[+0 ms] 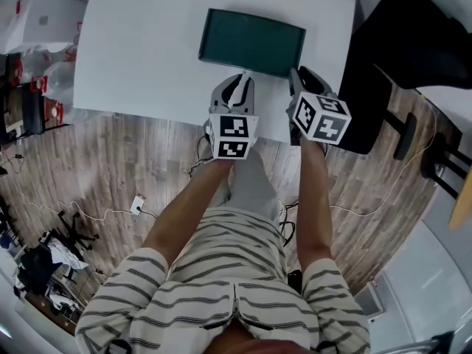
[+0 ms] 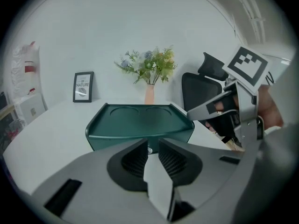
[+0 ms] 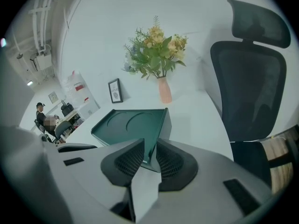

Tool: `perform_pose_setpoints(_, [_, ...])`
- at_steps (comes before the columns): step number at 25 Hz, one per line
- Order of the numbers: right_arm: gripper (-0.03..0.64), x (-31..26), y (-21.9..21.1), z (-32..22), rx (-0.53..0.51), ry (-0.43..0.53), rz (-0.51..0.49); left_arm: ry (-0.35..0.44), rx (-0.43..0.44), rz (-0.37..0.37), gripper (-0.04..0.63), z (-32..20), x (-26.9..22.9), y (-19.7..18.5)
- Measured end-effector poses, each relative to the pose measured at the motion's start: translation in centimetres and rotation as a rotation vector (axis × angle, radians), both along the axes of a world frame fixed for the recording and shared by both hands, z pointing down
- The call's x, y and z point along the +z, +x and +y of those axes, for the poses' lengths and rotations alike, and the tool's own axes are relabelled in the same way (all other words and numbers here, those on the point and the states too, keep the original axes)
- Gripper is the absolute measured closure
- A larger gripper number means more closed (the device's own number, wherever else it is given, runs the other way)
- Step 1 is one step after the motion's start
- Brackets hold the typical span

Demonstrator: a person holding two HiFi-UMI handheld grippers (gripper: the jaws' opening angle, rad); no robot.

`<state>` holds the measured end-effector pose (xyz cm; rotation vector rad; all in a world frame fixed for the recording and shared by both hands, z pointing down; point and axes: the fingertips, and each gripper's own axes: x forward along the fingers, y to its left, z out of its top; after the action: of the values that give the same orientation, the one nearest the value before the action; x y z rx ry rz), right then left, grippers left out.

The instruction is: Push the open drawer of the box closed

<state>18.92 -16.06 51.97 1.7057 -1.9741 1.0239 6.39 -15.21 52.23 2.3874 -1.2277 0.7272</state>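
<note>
Left of the white desk, cluttered shelving crowds the wooden floor, which carries loose cables. A framed picture stands by the desk's far edge. The dark green box sits at the near edge, with bare desk on its left. The left gripper faces the box's front, jaws slightly apart and empty. Flowers stand at the far edge. The right gripper is at the box's right near corner, its jaws apart with that corner showing in the gap. A black chair crowds the desk's right edge.
</note>
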Motion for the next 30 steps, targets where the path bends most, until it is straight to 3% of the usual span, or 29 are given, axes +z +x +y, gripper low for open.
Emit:
perform_pose_setpoints(11, [0.551, -5.1, -0.5, 2.5, 0.025, 0.092, -0.033, 0.045, 0.000, 0.039, 0.591, 1.0, -5.0, -0.9])
perform_pose_setpoints(18, [0.568, -8.0, -1.6, 5.4, 0.012, 0.128, -0.037, 0.080, 0.044, 0.058, 0.592, 2.9, -8.3, -0.7])
perform_pose_setpoints(22, [0.586, -10.1, -2.4, 7.0, 0.027, 0.164, -0.098, 0.105, 0.066, 0.071, 0.594, 4.1, -10.5, -1.0])
perform_pose_setpoints(30, [0.623, -14.7, -4.0, 9.2, 0.014, 0.255, -0.089, 0.151, 0.107, 0.101, 0.594, 6.3, -14.6, -1.2])
